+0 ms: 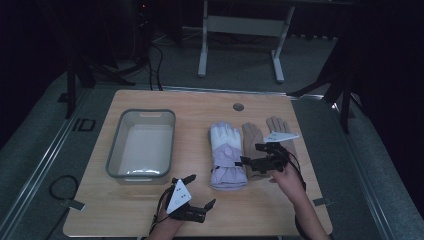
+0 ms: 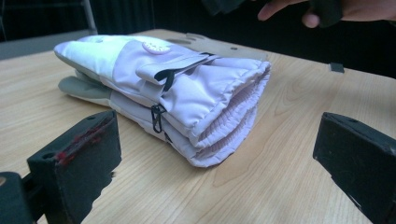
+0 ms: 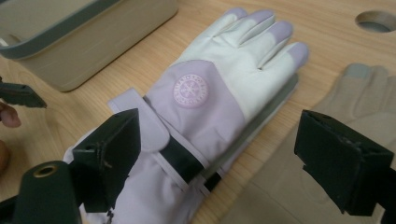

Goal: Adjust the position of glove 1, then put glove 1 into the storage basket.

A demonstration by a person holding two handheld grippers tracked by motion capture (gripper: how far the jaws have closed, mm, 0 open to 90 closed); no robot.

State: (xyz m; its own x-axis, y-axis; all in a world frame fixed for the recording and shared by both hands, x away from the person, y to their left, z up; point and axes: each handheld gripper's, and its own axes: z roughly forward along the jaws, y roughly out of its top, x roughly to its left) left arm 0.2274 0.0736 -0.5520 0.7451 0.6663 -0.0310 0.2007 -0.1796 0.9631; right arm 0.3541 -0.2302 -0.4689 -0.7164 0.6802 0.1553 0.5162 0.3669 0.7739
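Right tongs (image 1: pixel 260 156) spread wide, nothing between the jaws, hovering over the cuff end of the tan gloves (image 1: pixel 256 142) just beside the lilac ski gloves (image 1: pixel 226 156). Left tongs (image 1: pixel 196 191) also spread, empty, low near the front bench (image 1: pixel 150 212) edge, aimed at the lilac cuffs. Lilac pair stacked flat at bench centre. Grey bin (image 1: pixel 141 145) to the left, empty inside. Bare wood between bin and gloves and along the front edge.

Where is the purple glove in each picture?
High view: purple glove lies mid-table, right of the grey bin.
Left gripper view: centre, cuff toward the camera.
Right gripper view: centre, fingers pointing away.
Shared landmark: the round badge on the glove's back.
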